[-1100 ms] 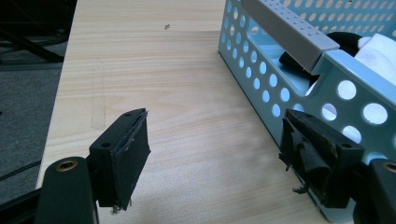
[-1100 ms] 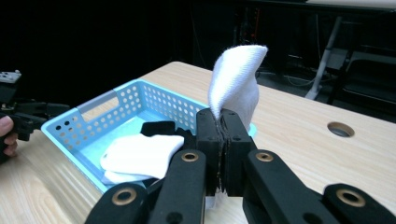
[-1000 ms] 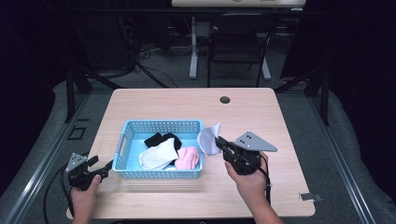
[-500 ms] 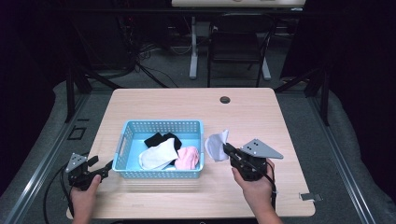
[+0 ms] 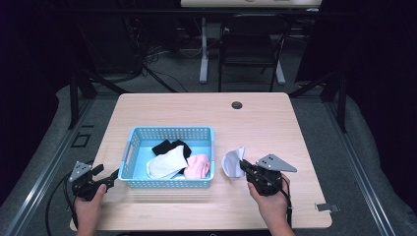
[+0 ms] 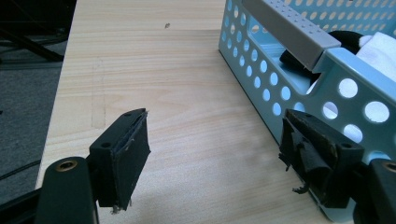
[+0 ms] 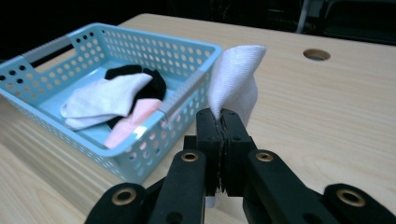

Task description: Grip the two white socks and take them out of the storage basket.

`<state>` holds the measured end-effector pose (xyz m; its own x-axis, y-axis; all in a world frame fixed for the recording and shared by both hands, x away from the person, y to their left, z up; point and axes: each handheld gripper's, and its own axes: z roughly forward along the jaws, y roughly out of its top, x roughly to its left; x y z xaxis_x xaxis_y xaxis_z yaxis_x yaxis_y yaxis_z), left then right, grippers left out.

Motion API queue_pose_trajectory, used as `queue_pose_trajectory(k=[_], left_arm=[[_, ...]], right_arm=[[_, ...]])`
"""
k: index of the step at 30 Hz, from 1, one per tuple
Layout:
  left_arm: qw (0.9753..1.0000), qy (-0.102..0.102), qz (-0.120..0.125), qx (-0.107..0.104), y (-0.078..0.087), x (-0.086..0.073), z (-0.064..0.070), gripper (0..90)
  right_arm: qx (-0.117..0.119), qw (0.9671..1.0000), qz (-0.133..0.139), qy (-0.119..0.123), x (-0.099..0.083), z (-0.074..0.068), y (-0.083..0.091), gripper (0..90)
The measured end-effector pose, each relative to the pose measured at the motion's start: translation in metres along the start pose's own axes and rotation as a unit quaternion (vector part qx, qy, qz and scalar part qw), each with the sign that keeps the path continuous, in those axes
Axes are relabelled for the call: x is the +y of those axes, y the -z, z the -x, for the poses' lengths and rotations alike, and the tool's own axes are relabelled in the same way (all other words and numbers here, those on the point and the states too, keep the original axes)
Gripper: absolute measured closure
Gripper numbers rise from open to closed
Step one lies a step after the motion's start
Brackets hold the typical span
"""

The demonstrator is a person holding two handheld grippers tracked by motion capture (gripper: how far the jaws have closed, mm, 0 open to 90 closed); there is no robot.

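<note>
Basket [image 5: 169, 133] with three socks (perhaps more), right tongs [image 7: 222, 122] pinching one white sock [image 7: 236, 77]

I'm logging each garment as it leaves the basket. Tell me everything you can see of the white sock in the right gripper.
The white sock is a soft knit fabric, plain white, crumpled and folded over itself. The right gripper pinches its lower edge between shut jaws, so most of it stands up above them. In the high view it sits over the wooden table, just right of the blue basket and outside it. Whether it touches the tabletop is unclear.

The basket [image 6: 299, 70] runs off the left gripper view's right edge.
</note>
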<state>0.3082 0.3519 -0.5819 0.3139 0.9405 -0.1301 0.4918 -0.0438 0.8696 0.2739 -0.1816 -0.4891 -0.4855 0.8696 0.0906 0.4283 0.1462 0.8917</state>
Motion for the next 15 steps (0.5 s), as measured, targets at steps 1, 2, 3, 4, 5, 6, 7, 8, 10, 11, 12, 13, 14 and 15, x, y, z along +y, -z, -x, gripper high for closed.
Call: queue_pose_trajectory(k=[1,2,3,4,5,6,7,8,10,11,12,13,14,15], left_arm=[[1.0000,0.000,0.000,0.000,0.000,0.000,0.000,23.8],[1.0000,0.000,0.000,0.000,0.000,0.000,0.000,23.8],[1.0000,0.000,0.000,0.000,0.000,0.000,0.000,23.8],[1.0000,0.000,0.000,0.000,0.000,0.000,0.000,23.8],[1.0000,0.000,0.000,0.000,0.000,0.000,0.000,23.8],[1.0000,0.000,0.000,0.000,0.000,0.000,0.000,23.8],[1.0000,0.000,-0.001,0.000,0.000,0.000,0.000,23.8],[1.0000,-0.001,-0.001,0.000,0.000,0.000,0.000,23.8],[1.0000,0.000,-0.001,0.000,0.000,0.000,0.000,23.8],[1.0000,0.000,0.000,-0.001,0.000,0.000,0.000,23.8],[1.0000,0.000,-0.001,0.000,0.000,0.000,0.000,23.8],[1.0000,0.000,-0.001,0.000,0.000,0.000,0.000,23.8],[1.0000,0.000,-0.002,0.000,0.000,0.000,0.000,23.8],[1.0000,0.000,-0.002,0.000,0.000,0.000,0.000,23.8]], right_arm=[[0.000,1.0000,-0.004,-0.001,-0.002,0.002,0.000,88.0],[-0.002,1.0000,-0.007,-0.005,-0.003,0.004,-0.001,88.0],[-0.002,0.9999,-0.011,-0.007,-0.006,0.007,-0.002,87.9],[-0.005,0.9998,-0.015,-0.010,-0.008,0.010,-0.002,87.9],[-0.012,0.9996,-0.023,-0.014,-0.011,0.014,-0.003,87.9],[-0.014,0.9995,-0.023,-0.016,-0.013,0.017,-0.003,87.9],[-0.016,0.9993,-0.026,-0.021,-0.015,0.020,-0.002,87.9],[-0.018,0.9992,-0.025,-0.025,-0.017,0.022,-0.002,87.9],[-0.028,0.9986,-0.030,-0.034,-0.022,0.028,-0.001,87.9],[-0.031,0.9985,-0.030,-0.034,-0.024,0.031,-0.001,87.9],[-0.035,0.9981,-0.032,-0.039,-0.027,0.033,-0.001,87.9],[-0.037,0.9978,-0.033,-0.044,-0.029,0.036,0.000,87.9],[-0.040,0.9975,-0.033,-0.049,-0.032,0.038,0.000,87.8],[-0.044,0.9970,-0.032,-0.056,-0.035,0.040,0.000,87.8]])
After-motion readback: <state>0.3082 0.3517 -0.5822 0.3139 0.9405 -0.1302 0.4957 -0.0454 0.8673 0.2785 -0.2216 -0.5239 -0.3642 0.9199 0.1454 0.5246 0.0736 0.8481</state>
